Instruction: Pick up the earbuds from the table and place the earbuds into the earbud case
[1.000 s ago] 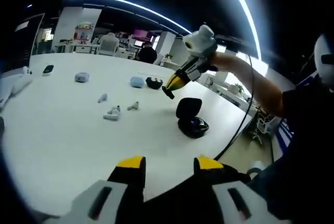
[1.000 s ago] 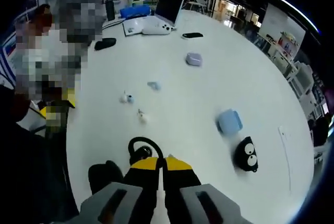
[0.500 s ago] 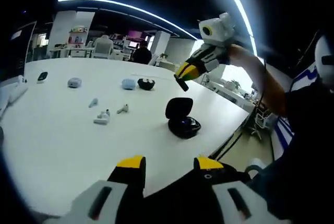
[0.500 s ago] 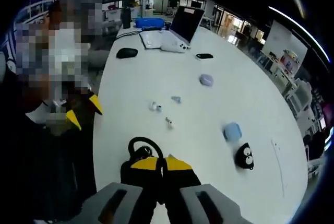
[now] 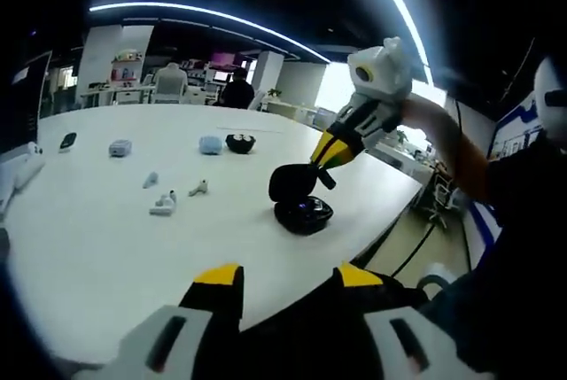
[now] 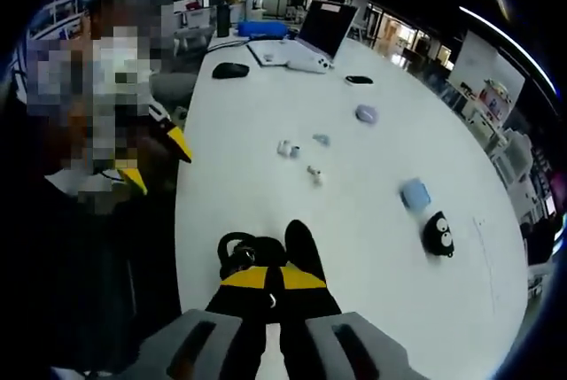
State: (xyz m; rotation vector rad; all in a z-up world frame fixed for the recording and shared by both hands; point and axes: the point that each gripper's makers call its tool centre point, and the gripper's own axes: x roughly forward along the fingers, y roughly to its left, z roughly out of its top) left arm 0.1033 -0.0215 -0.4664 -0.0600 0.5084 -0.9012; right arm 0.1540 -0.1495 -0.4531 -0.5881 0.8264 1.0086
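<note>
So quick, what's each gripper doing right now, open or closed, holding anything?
Left gripper: open, holding nothing.
Right gripper: closed, tips at the lid of the black earbud case; whether it grips the lid cannot be told.

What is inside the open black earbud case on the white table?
In the left gripper view, the black earbud case stands open, with a faint bluish glint in its lower half. The right gripper, at its lid, covers part, so earbuds inside cannot be confirmed.

The right tool (image 6: 274, 281) hides part of the earbud case (image 6: 259, 252).
</note>
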